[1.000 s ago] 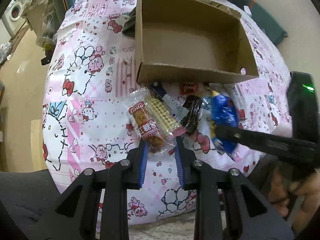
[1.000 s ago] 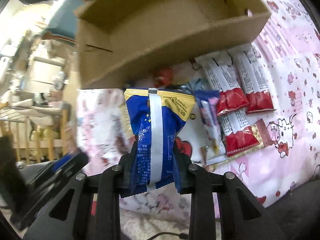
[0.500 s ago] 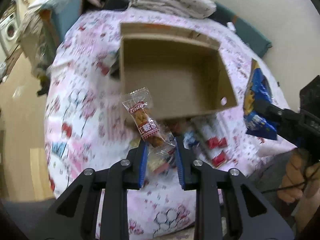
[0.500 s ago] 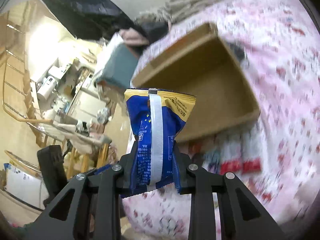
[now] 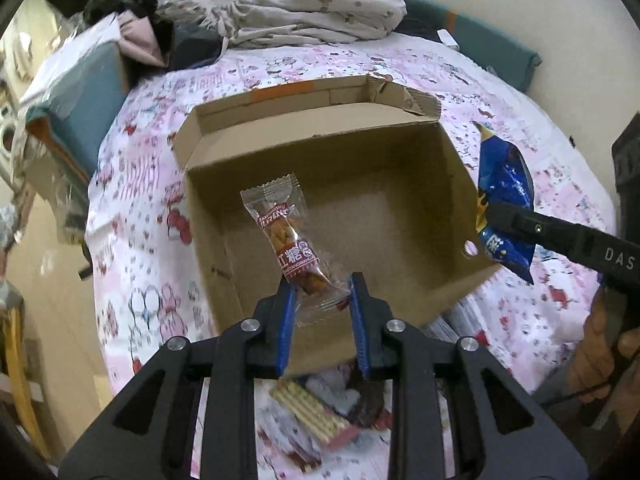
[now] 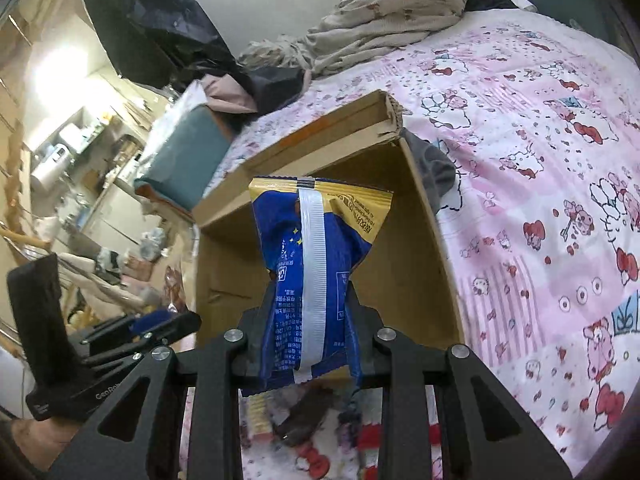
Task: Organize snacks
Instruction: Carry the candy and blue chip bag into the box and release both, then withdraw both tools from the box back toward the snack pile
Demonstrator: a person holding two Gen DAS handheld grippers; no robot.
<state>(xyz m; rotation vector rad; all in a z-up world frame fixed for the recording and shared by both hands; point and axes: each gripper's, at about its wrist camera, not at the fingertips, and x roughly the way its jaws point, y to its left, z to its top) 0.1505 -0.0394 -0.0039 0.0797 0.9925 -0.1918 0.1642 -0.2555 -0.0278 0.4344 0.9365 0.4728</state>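
An open cardboard box (image 5: 400, 216) (image 6: 404, 264) sits on a pink cartoon-print bedspread (image 5: 136, 208). My left gripper (image 5: 322, 292) is shut on a clear-wrapped brown snack with a red label (image 5: 292, 246), held over the box's near part. My right gripper (image 6: 310, 308) is shut on a blue and yellow snack bag (image 6: 316, 264), held upright in front of the box. In the left wrist view that blue bag (image 5: 504, 196) hangs at the box's right wall. More snack packets (image 5: 316, 416) (image 6: 296, 420) lie on the bedspread, below the grippers.
Crumpled bedding (image 5: 304, 12) and dark clothes (image 5: 188, 44) pile up behind the box. A teal cushion (image 5: 80, 92) lies at the bed's left edge. A hand (image 5: 600, 348) holds the right gripper's handle. The room floor shows at far left.
Both grippers have lifted their snacks off the bedspread and carried them forward to the box. The loose packets have slipped from mid-frame to below the fingers.
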